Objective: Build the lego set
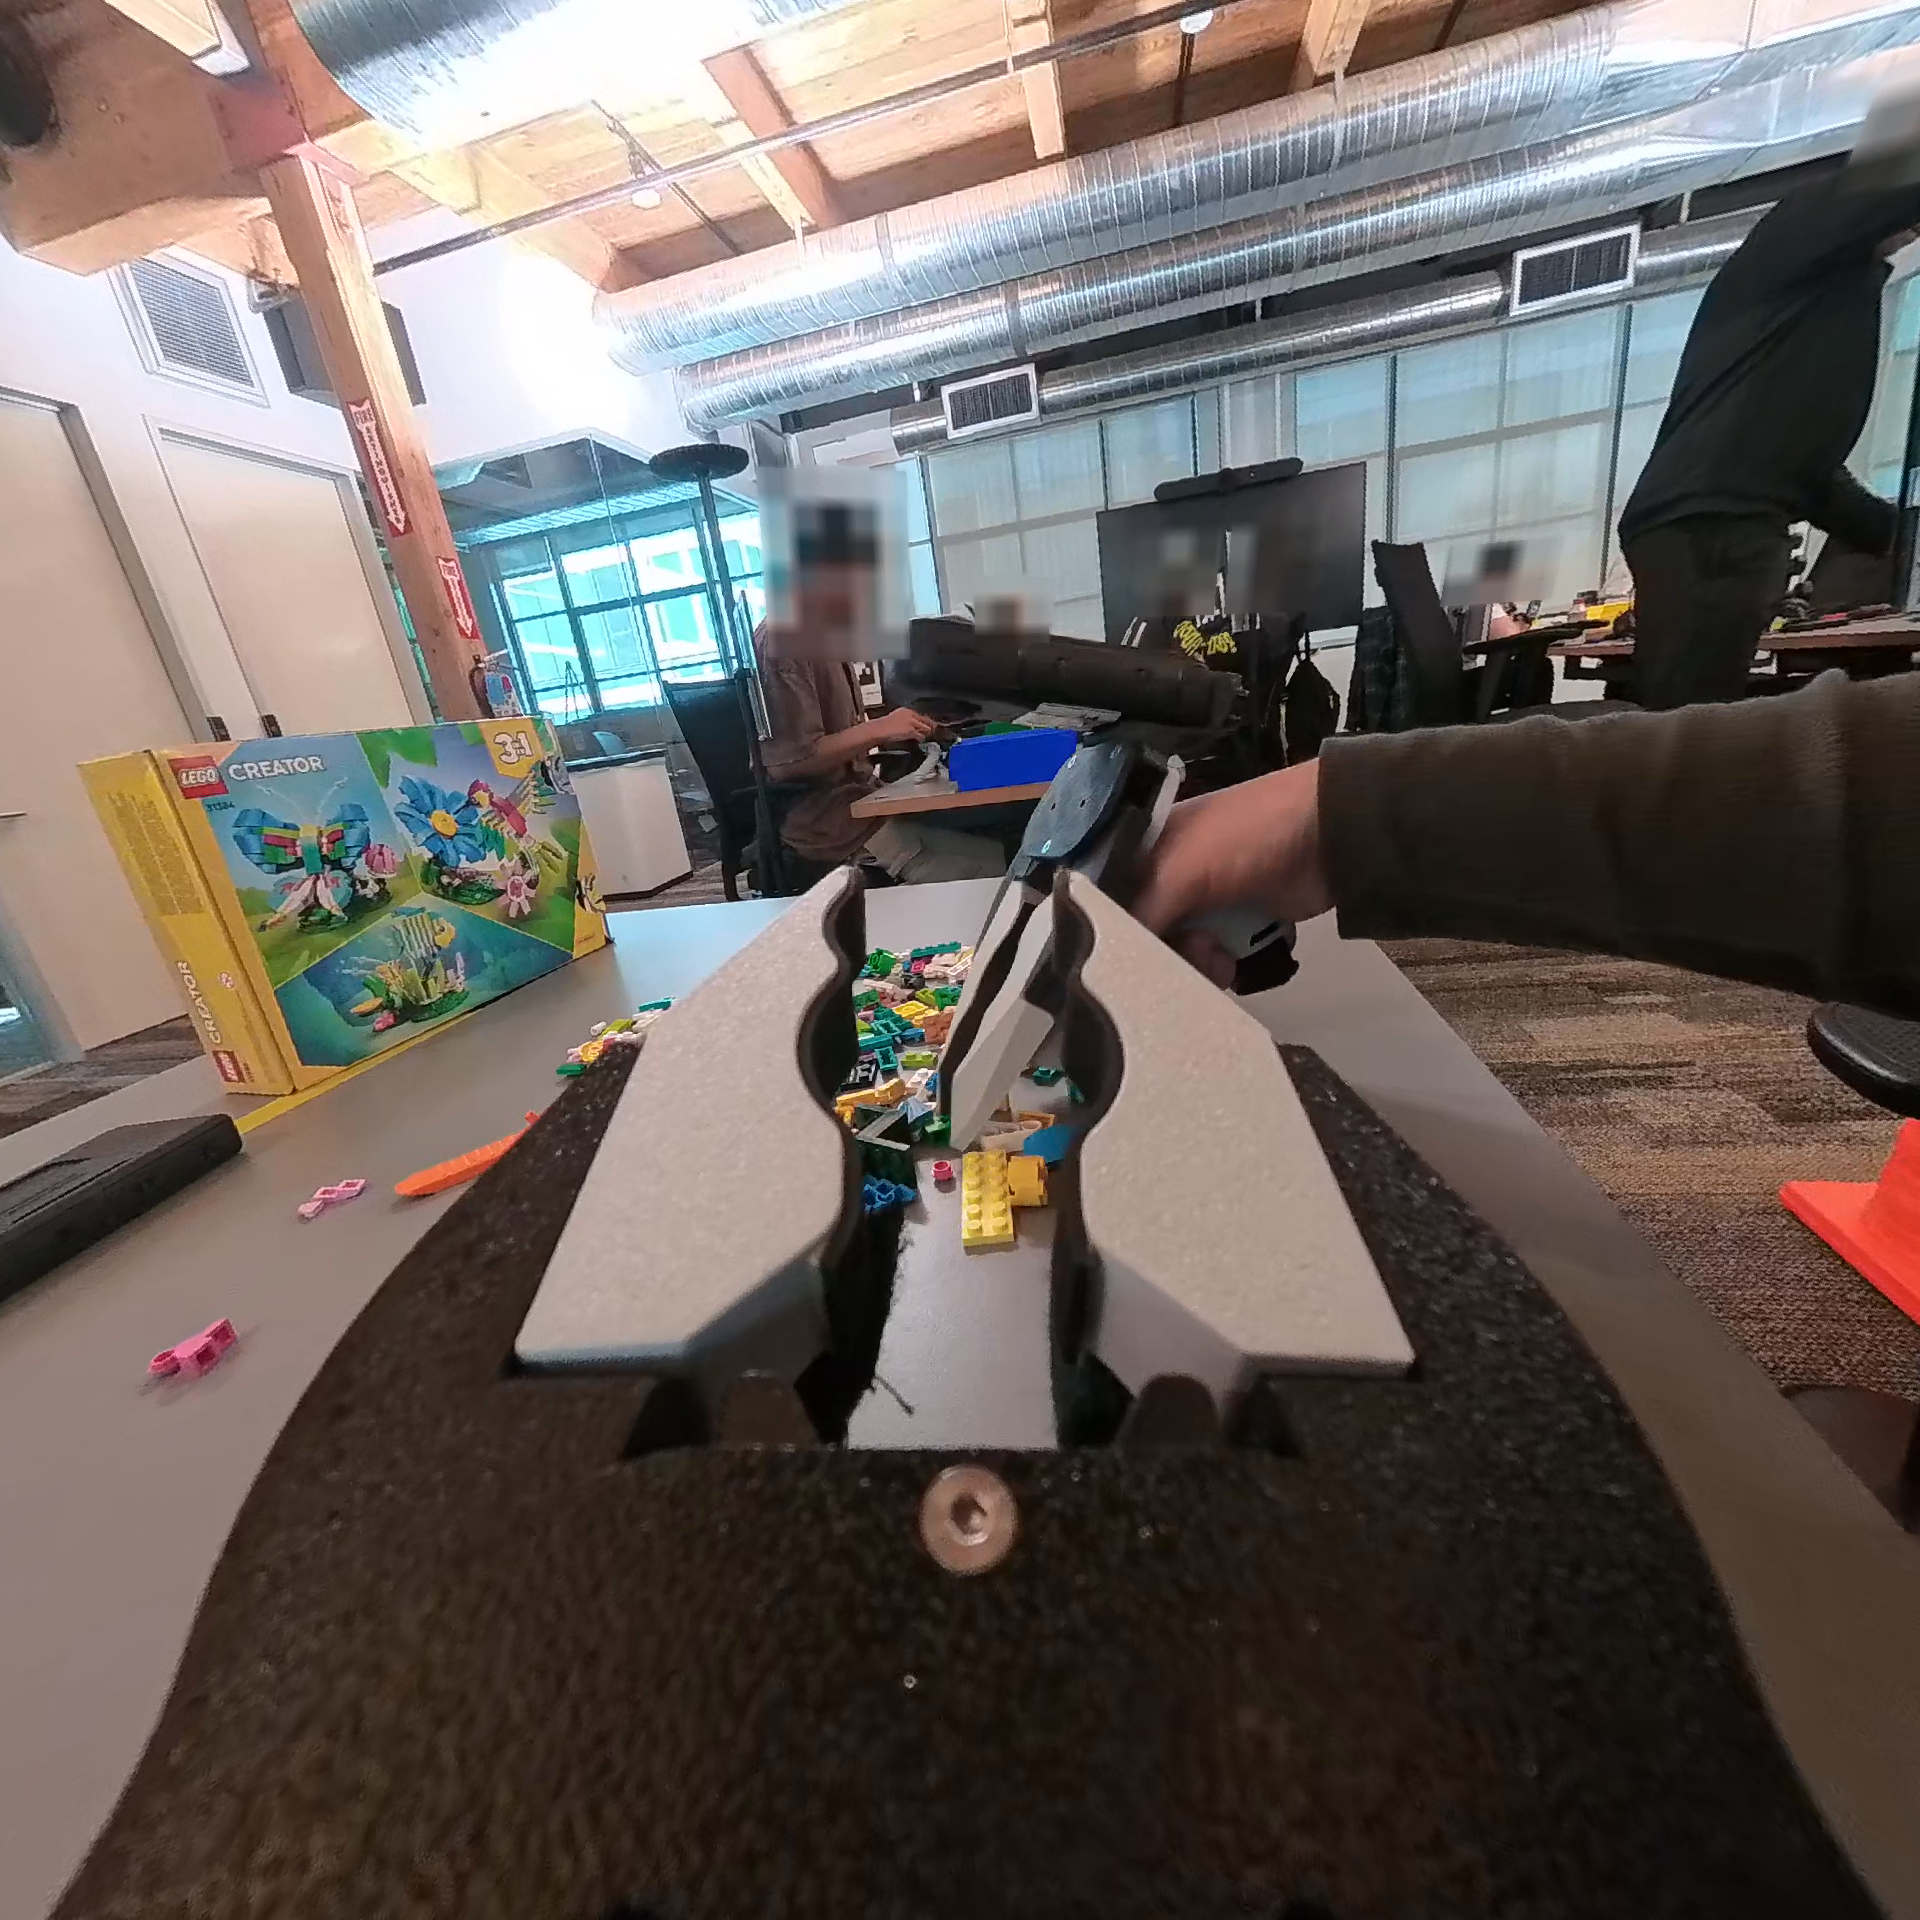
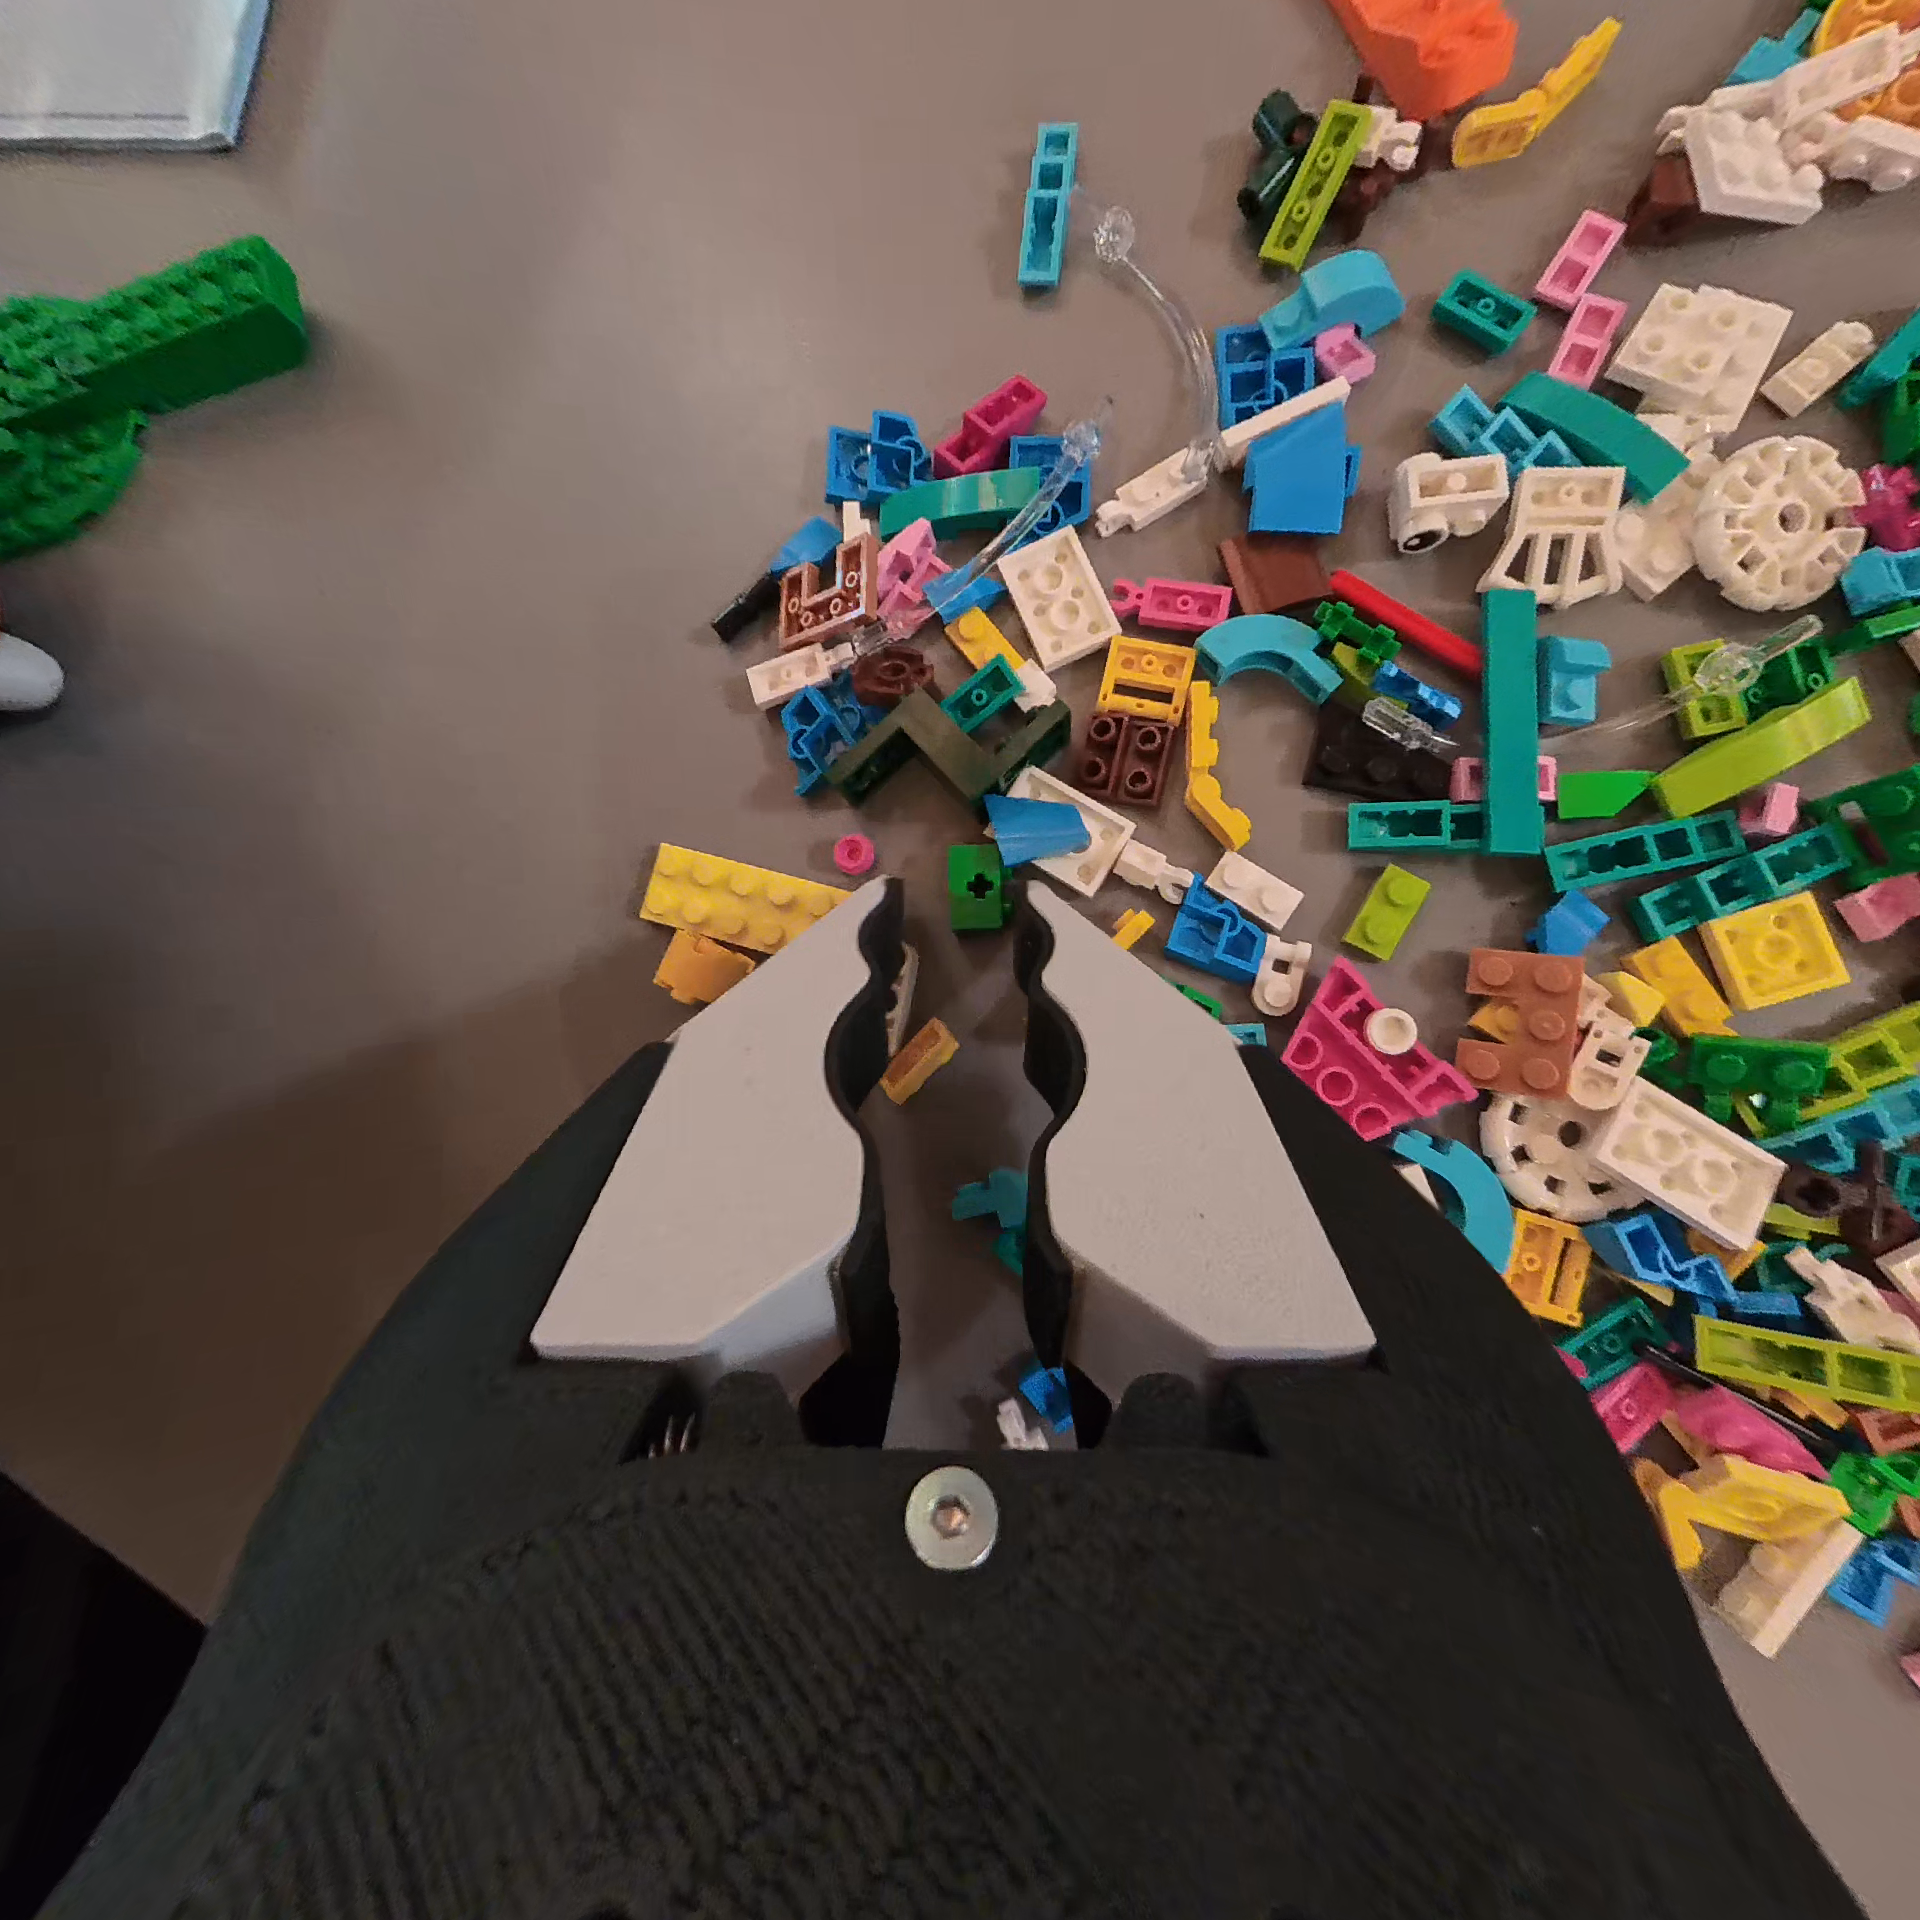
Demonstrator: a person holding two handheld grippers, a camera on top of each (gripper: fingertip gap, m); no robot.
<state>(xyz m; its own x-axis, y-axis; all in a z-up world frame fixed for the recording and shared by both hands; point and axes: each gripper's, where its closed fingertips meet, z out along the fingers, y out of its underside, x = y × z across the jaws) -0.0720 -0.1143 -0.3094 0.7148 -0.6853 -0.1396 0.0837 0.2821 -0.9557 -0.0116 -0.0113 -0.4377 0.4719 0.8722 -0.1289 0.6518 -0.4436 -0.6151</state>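
Lego bricks (image 2: 1351, 727) lie mostly loose beside one green assembly (image 2: 114, 384), so building is barely begun; the right gripper (image 2: 956, 894) hangs spread over a green brick (image 2: 977, 885), the left gripper (image 1: 961, 883) spread and empty.

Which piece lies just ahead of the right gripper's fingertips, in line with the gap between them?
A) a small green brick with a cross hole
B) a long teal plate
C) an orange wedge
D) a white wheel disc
A: in the right wrist view the right gripper is open, and the small green brick lies on the grey table just past its tips.
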